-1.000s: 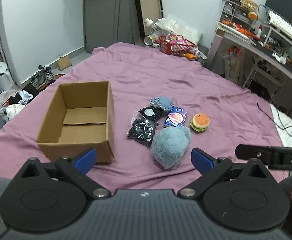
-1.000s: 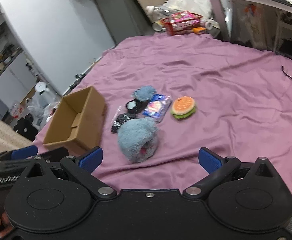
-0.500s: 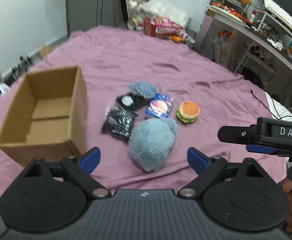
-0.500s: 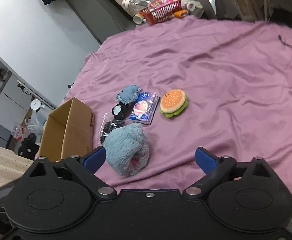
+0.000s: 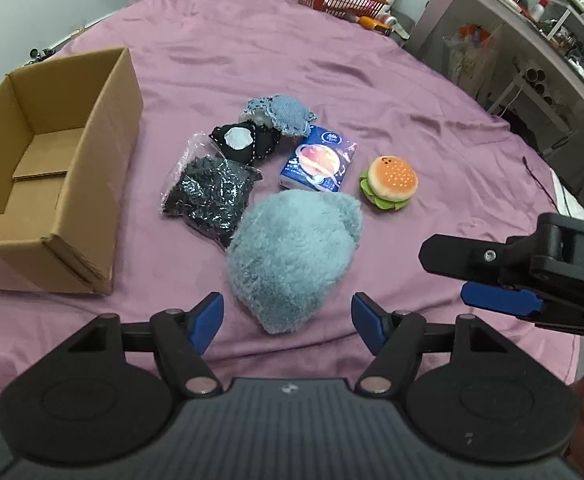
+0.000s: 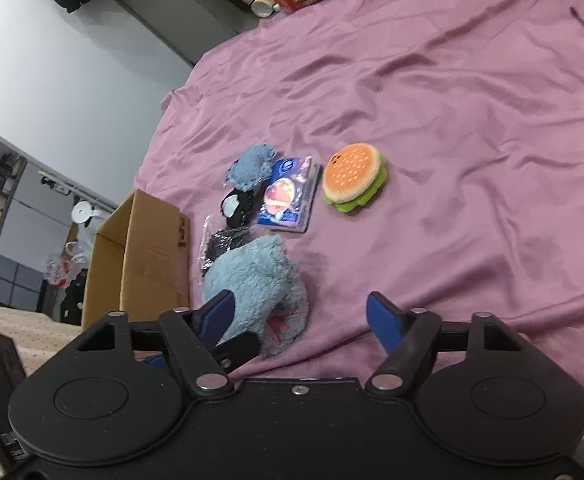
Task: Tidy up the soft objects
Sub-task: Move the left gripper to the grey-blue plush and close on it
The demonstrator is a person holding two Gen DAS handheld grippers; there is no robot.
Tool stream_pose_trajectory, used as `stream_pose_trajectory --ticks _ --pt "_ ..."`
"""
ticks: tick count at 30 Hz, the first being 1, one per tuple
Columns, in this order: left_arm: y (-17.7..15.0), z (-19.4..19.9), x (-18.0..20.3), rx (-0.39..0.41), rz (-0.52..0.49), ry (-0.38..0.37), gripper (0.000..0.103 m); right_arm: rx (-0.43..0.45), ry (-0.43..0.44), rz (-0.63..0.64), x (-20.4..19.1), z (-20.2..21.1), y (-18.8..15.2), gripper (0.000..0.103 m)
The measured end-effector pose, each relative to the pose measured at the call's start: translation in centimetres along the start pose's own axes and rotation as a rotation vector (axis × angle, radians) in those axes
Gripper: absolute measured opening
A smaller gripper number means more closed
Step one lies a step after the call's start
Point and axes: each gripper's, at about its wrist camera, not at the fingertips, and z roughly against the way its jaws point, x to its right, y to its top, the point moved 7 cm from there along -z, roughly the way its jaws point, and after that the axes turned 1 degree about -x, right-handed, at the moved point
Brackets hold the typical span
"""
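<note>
Both the left gripper [image 5: 287, 316] and the right gripper [image 6: 297, 318] gape wide and empty just short of the fluffy blue plush [image 5: 293, 254], which lies right of the cardboard box [image 5: 52, 168].

Open purple bed sheet [image 5: 431, 120] is left right of the burger toy [image 5: 388, 189]. Leftward passage is blocked by the cardboard box [image 5: 104, 152]; the fluffy blue plush [image 5: 292, 256] is crowded by packets behind.
</note>
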Motion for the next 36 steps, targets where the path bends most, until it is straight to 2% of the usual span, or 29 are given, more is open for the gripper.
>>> stream_pose_trajectory --ticks 4,8,10,14,15,23,31,33,36 --pt "0.4 -0.9 -0.5 -0.007 0.015 0.021 0.069 -0.038 0.037 -0.034 0.3 -1.3 0.2 0.062" --pt "1.4 -0.8 -1.2 0.028 0.035 0.034 0.064 -0.059 0.085 -0.069 0.2 -2.4 0.6 0.057" --pt "1.9 -0.7 -1.5 0.046 0.037 0.035 0.058 -0.069 0.094 -0.079 0.0 -3.1 0.8 0.051" --pt "2.7 -0.6 -2.1 0.067 0.046 0.037 0.041 -0.090 0.121 -0.103 0.0 -4.1 1.2 0.045" --pt "2.8 -0.7 -2.3 0.067 0.054 0.038 0.040 -0.091 0.126 -0.115 0.1 -4.2 1.3 0.044" --pt "2.9 -1.5 -3.8 0.058 0.101 0.002 0.033 -0.126 0.169 -0.121 -1.3 -5.7 1.4 0.043" --pt "2.9 -1.3 -4.8 0.051 0.173 -0.080 0.030 -0.169 0.159 -0.116 -2.3 -7.8 0.9 0.041" --pt "2.7 -1.4 -5.1 0.045 0.194 -0.097 0.029 -0.185 0.149 -0.127 -2.3 -8.5 0.8 0.035" --pt "2.6 -1.5 -5.3 0.044 0.190 -0.082 0.029 -0.184 0.140 -0.125 -2.4 -9.2 0.6 0.025"
